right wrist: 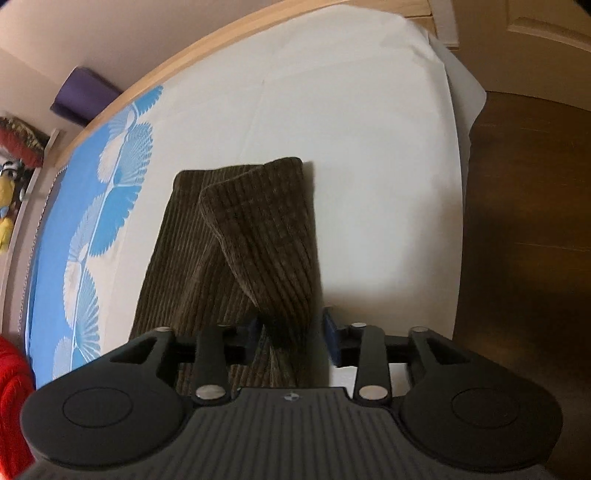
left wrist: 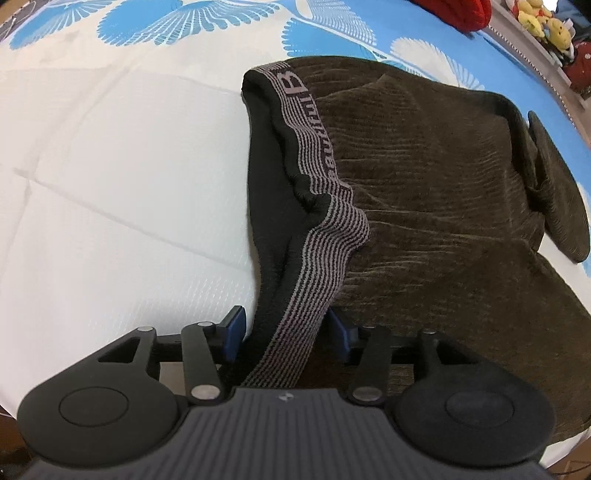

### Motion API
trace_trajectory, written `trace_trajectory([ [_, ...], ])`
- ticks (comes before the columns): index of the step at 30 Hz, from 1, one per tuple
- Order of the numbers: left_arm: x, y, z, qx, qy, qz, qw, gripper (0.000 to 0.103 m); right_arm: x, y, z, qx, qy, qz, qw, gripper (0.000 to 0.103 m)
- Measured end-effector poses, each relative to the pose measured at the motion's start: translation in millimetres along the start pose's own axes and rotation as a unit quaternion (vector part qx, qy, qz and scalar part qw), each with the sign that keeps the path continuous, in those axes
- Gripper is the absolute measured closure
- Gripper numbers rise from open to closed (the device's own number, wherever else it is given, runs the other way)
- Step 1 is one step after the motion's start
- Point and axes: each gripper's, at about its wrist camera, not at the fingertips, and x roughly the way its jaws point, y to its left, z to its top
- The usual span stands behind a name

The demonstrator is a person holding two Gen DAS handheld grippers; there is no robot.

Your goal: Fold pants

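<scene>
Brown corduroy pants [left wrist: 424,184] lie on a white sheet [left wrist: 110,184]. Their striped elastic waistband [left wrist: 314,147] with a black lining runs toward the left wrist camera. My left gripper [left wrist: 288,332] points down over the waistband, which passes between its blue pads [left wrist: 234,332]. The pads stand apart from the fabric, so the gripper is open. In the right wrist view the pant legs [right wrist: 258,229] lie crossed, one folded over the other. My right gripper [right wrist: 290,334] straddles the upper leg, its pads [right wrist: 330,339] not pressing, so it is open too.
A blue sheet with white fan shapes [left wrist: 184,22] covers the far side of the bed. A red knitted thing [left wrist: 461,11] and yellow plush toys [left wrist: 539,18] sit beyond it. The bed's edge drops to a dark wooden floor [right wrist: 524,221]. A purple block [right wrist: 81,96] stands by the wall.
</scene>
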Motion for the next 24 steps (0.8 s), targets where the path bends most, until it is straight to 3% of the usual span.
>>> trace_trajectory([
  [4,1.7,-2.5,-0.9,0.012,-0.001,0.005,0.9999,0.049,1.6,15.5,-2.8,-0.059,-0.003,0.003,0.998,0.048],
  [7,2.8,-1.8,-0.8,0.014,-0.003,0.006,0.9999,0.049,-0.9,20.2,-3.3,-0.091,-0.023,-0.028,0.995,0.044],
  [12,0.1,0.9,-1.8,0.006,-0.003,0.007,1.0,0.049,-18.0,-17.1,9.2,-0.004,-0.071,-0.1,0.992,0.045],
  [14,-0.8,0.2,-2.4,0.01,-0.004,0.009,0.9999,0.049,-18.3,-25.3,12.1,0.01,-0.062,-0.09,0.994,0.046],
  [17,-0.8,1.2,-2.8,0.012,-0.004,0.007,0.9999,0.05,-11.9,-25.3,12.4,0.007,-0.032,-0.028,0.999,0.046],
  [20,-1.6,1.4,-4.0,0.021,-0.009,0.006,0.9997,0.061,-6.0,-14.3,8.0,-0.028,-0.027,-0.032,0.999,0.048],
  [22,-4.6,2.6,-3.7,0.024,-0.017,-0.001,0.9996,0.07,-5.3,-7.2,6.5,-0.041,-0.029,-0.023,0.998,0.08],
  [23,-7.0,3.8,-3.6,0.023,-0.024,-0.006,0.9994,0.072,-7.3,-3.7,5.0,-0.046,-0.035,-0.023,0.998,0.09],
  [24,-10.0,5.6,-3.2,0.02,-0.031,-0.012,0.9992,0.075,-10.8,0.4,3.0,-0.051,-0.046,-0.026,0.997,0.091],
])
